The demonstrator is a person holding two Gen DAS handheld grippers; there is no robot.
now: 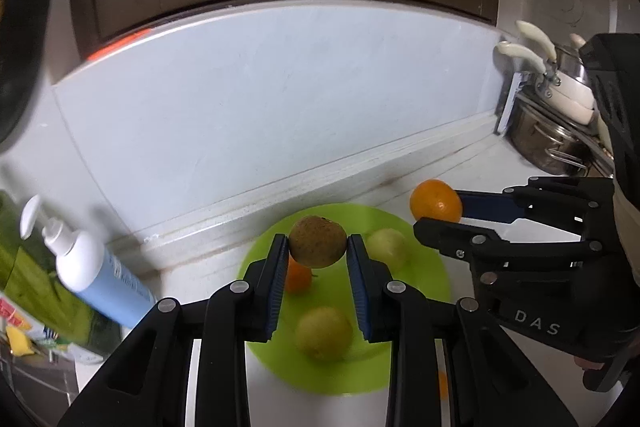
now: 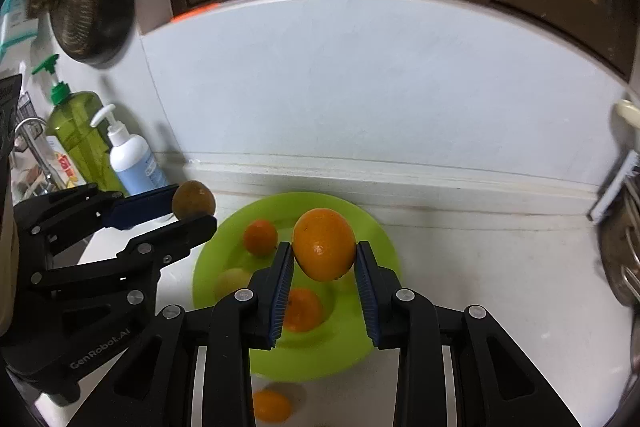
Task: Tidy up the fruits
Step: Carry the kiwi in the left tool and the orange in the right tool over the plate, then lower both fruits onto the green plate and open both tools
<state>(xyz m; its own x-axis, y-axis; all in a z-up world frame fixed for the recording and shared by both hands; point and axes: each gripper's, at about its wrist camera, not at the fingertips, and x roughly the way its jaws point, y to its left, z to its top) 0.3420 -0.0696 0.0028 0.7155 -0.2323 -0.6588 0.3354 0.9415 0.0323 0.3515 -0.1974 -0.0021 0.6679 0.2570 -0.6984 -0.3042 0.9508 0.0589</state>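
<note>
Holding fruit in both grippers above the green plate

Gripping a brown, speckled fruit (image 1: pixel 317 242) between its blue pads, the left gripper (image 1: pixel 317 247) hangs over the green plate (image 1: pixel 432 279). Below and beyond its fingers lie two pale yellow-green fruits (image 1: pixel 324 333) and a small orange (image 1: pixel 298 279) on the plate. To its right, the right gripper (image 2: pixel 324 257) is clenched on a large orange (image 2: pixel 324 250), also above the plate. A second small orange (image 2: pixel 271 405) sits on the white counter (image 2: pixel 500 287) beneath the right gripper, just off the plate's near rim.
</note>
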